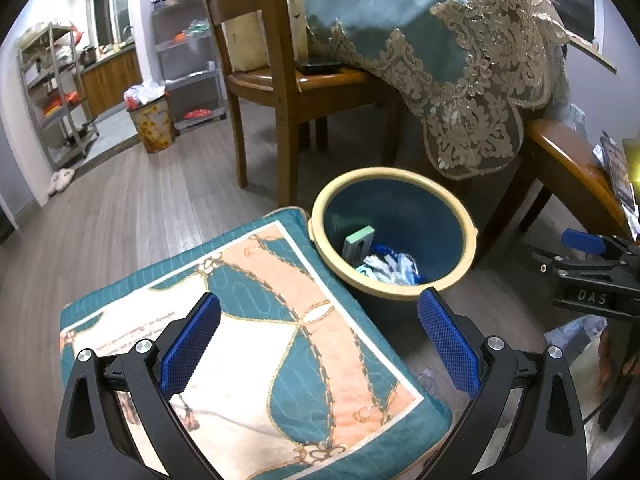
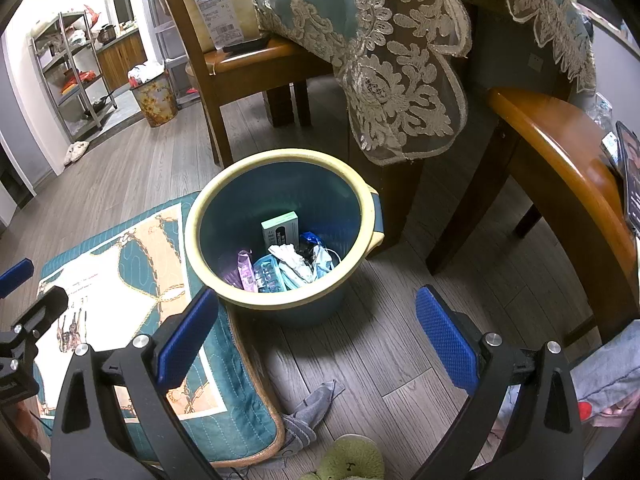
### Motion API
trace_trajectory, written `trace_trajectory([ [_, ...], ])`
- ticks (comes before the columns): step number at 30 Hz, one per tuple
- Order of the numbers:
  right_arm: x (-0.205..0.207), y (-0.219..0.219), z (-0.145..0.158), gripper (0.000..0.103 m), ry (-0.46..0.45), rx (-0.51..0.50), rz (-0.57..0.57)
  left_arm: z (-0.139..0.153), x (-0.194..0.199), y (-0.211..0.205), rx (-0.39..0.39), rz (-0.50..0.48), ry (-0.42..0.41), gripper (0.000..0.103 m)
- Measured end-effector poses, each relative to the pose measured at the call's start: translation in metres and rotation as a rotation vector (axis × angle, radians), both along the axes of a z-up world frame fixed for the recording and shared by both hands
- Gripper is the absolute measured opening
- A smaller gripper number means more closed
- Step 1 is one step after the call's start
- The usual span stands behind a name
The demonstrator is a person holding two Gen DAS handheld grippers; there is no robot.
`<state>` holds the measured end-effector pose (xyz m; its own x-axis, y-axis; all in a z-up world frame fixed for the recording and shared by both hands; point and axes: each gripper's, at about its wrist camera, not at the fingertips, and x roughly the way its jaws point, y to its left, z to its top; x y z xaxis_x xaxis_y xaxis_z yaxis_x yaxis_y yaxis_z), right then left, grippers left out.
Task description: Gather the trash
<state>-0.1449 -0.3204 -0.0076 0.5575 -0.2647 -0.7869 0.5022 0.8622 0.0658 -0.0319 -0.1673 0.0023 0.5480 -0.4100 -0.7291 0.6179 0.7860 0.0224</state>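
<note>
A teal bin with a cream rim (image 1: 464, 254) (image 2: 372, 216) stands on the wood floor beside a patterned cushion. Inside lie a pale green box (image 2: 280, 228) (image 1: 358, 242), crumpled white and blue wrappers (image 2: 300, 264) (image 1: 390, 268), a purple packet (image 2: 245, 270) and a clear blister pack (image 2: 266, 276). My left gripper (image 1: 318, 340) hovers open over the cushion, just short of the bin, nothing between its fingers. My right gripper (image 2: 316, 332) hangs open above the bin's near side, also empty. Each gripper shows at the edge of the other's view.
The teal and peach cushion (image 1: 256, 332) (image 2: 120, 280) lies left of the bin. A grey cloth (image 2: 316, 404) and a green plush (image 2: 352, 460) lie on the floor near me. Wooden chairs (image 1: 276, 76) (image 2: 568, 172) and a lace-edged tablecloth (image 1: 460, 80) crowd behind. A flowered full bin (image 1: 152, 120) stands far left.
</note>
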Motion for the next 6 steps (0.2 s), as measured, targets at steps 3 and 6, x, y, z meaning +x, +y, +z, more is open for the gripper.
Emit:
trace_trajectory([
  [3, -0.0002, -0.0005, -0.0014, 0.097, 0.003, -0.001, 0.003, 0.0002, 0.0003, 0.0003, 0.008, 0.004, 0.005, 0.098],
  [6, 0.0, -0.0006, -0.0034, 0.097, 0.01, -0.002, 0.005, 0.002, 0.0022, 0.002, 0.018, 0.022, -0.002, 0.098],
])
